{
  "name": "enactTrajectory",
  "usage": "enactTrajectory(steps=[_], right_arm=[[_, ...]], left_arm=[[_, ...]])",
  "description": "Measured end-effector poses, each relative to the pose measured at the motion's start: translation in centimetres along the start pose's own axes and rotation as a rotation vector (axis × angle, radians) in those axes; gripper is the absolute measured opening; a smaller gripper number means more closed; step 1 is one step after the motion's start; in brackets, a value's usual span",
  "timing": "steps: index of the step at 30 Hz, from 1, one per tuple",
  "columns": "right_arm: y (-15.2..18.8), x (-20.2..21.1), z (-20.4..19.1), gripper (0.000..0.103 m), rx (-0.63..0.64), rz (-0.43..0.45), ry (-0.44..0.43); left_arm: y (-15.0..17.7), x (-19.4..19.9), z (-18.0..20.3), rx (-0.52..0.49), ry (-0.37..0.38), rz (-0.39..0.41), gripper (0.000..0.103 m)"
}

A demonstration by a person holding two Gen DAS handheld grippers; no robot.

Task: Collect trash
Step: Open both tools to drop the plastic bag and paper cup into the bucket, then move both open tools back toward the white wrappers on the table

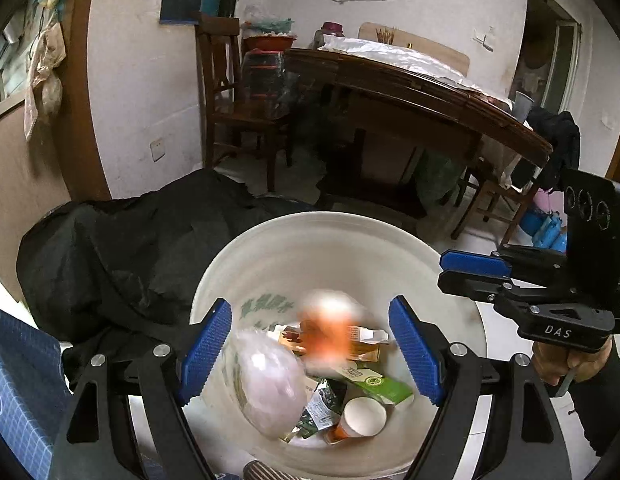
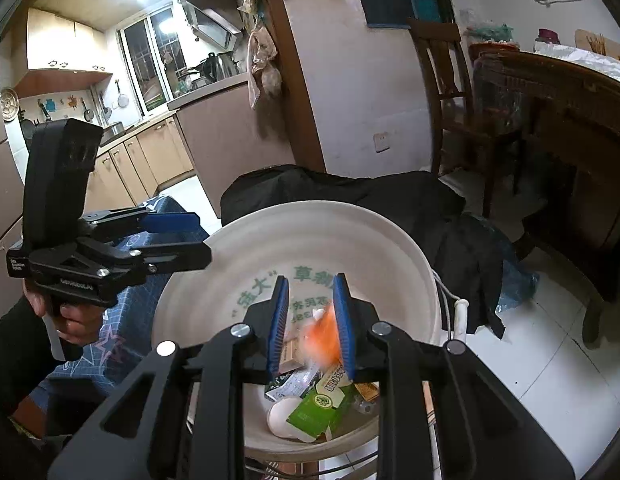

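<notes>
Left wrist view shows us what the right one hides: a clear bag [image 1: 269,384] lying in the bucket [image 1: 334,240] beside a paper cup [image 1: 364,418], a green carton [image 1: 380,386] and a blurred orange scrap [image 1: 330,332] above them. Here our left gripper [image 1: 310,356] stands spread wide over the bucket mouth, pinching nothing, and the right gripper [image 1: 442,270] at the right edge has its blue pads nearly together; its frame reads "DAS". The right wrist view shows the right gripper [image 2: 310,320] with a narrow gap between its pads, the orange scrap [image 2: 324,330] blurred in that gap, though we cannot tell whether it is gripped. It also shows the left gripper [image 2: 197,236] beside the bucket [image 2: 301,216], a kitchen [image 2: 141,80] with window and cabinets, and green Chinese characters on the bucket's inner wall. Black cloth [image 1: 121,248] is heaped behind the bucket; a dark wooden table [image 1: 410,92] and chair [image 1: 233,92] stand on a pale tiled floor [image 2: 542,360].
</notes>
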State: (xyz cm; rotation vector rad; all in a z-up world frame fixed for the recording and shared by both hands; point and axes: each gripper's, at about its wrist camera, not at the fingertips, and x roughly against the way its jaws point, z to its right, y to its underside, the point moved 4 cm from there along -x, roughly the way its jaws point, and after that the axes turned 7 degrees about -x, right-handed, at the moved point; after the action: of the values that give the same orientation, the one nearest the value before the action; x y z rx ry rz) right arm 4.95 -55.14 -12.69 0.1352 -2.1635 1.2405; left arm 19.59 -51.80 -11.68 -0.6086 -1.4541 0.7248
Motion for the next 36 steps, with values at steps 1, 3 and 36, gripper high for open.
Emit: enactTrajectory(steps=[1, 3, 36], right_arm=[[0.0, 0.1, 0.0, 0.022, -0.003, -0.001, -0.001], [-0.1, 0.0, 0.1, 0.022, -0.007, -0.002, -0.003], [2.9, -8.6, -22.2, 0.022, 0.265, -0.149, -0.313]], left_arm=[[-0.1, 0.1, -0.1, 0.006, -0.002, 0.003, 0.081], [-0.1, 0.5, -0.2, 0.015, 0.000, 0.010, 0.081], [19.3, 20.2, -15.2, 0.338, -0.355, 0.033, 0.081]])
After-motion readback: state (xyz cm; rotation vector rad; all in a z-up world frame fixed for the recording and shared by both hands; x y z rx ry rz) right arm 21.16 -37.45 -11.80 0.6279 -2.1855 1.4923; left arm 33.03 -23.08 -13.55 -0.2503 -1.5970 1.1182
